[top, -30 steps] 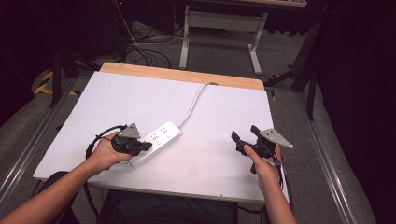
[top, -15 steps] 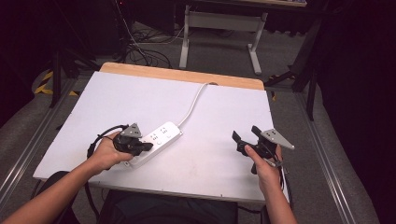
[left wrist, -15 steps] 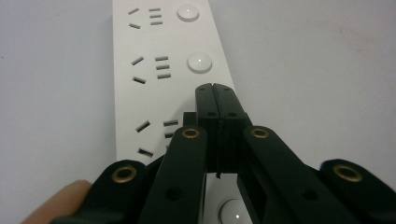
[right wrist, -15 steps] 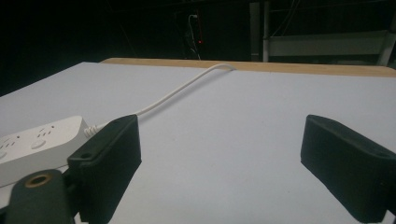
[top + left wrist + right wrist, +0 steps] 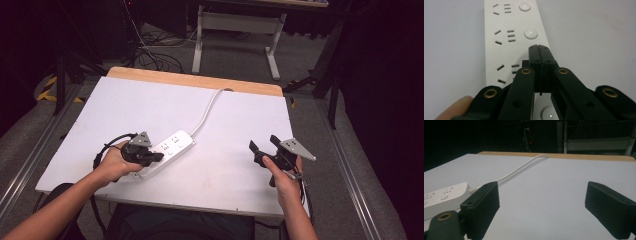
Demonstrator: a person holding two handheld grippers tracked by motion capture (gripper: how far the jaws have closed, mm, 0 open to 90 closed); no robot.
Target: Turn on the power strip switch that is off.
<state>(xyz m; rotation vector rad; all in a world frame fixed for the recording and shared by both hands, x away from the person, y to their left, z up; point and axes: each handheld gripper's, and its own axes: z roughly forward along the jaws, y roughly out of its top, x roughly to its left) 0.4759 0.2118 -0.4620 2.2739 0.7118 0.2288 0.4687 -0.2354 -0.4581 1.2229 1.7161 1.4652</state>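
A white power strip lies on the white table top, left of the middle, and its white cable runs to the far edge. My left gripper is shut, its joined tips resting over the strip's near half. In the left gripper view the shut left gripper sits on the strip just below a round button. My right gripper stands open at the right of the table, nothing between its jaws. The right gripper view shows the strip and the cable to its left.
A wooden strip borders the table's far edge. Beyond it on the dark floor stand a grey metal frame and loose cables. Metal rails run along both sides of the table.
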